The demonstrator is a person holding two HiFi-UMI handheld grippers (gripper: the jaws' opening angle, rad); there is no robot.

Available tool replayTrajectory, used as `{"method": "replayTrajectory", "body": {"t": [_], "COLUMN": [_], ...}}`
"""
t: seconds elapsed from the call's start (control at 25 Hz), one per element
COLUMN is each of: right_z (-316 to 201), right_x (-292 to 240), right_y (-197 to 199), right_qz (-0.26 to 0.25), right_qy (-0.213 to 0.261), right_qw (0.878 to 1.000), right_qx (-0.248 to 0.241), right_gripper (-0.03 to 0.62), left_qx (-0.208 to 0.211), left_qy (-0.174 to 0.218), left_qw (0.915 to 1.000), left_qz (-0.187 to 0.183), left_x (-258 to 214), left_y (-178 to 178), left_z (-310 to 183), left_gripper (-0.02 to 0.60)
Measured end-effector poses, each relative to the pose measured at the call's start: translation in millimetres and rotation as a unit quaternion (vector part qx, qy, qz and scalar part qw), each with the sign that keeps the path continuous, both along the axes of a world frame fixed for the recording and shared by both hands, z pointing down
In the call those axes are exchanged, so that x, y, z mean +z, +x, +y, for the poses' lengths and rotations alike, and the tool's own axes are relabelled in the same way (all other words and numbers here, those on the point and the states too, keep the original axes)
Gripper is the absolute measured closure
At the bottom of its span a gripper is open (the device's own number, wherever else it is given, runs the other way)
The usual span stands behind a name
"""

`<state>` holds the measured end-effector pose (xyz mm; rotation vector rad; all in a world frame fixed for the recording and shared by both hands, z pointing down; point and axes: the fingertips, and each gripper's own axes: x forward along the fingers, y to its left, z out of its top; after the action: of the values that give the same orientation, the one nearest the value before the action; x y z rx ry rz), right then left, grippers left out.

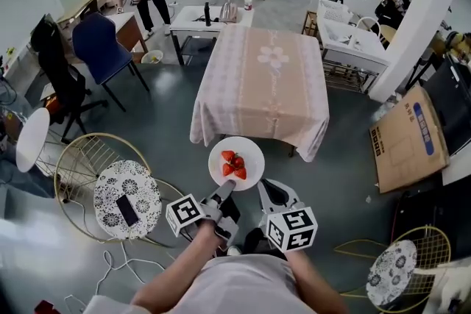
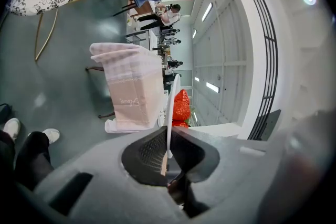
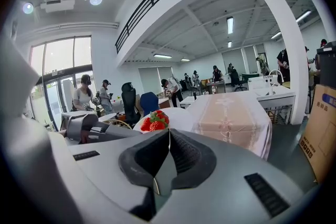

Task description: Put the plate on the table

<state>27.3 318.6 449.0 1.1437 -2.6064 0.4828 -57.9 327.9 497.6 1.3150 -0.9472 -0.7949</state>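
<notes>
A white plate (image 1: 235, 162) carrying a few strawberries (image 1: 233, 165) hangs in the air just short of the near edge of the table (image 1: 261, 77), which has a pink patterned cloth. My left gripper (image 1: 225, 191) is shut on the plate's near rim, and my right gripper (image 1: 261, 186) is shut on the rim beside it. In the left gripper view the plate (image 2: 171, 107) stands edge-on between the jaws of the left gripper (image 2: 167, 139), strawberries (image 2: 181, 105) beyond. In the right gripper view the plate (image 3: 178, 117) and strawberries (image 3: 155, 121) sit just past the right gripper (image 3: 168, 135).
A round patterned side table (image 1: 118, 187) holding a phone (image 1: 127, 210) stands at my left inside gold wire chairs (image 1: 81, 162). A cardboard box (image 1: 408, 136) leans at the right. A blue chair (image 1: 99, 48) and a black chair (image 1: 55, 73) stand left of the table. People work at the back.
</notes>
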Motion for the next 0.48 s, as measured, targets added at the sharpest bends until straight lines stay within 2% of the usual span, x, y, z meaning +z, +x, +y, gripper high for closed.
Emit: {"method": "replayTrajectory", "body": {"t": [0.48], "right_z": [-88], "right_x": [-9], "right_y": [30], "right_qz": [-0.018], "right_qy": [0.000], "right_qw": [1.000], "right_qx": [-0.001], "right_gripper": [0.589], "left_qx": [0.001], "left_qy": [0.002], "left_qw": [1.0000], "left_qz": [-0.005], "left_x": [-9], "left_y": [30], "left_z": [-83], "left_gripper": [0.565]}}
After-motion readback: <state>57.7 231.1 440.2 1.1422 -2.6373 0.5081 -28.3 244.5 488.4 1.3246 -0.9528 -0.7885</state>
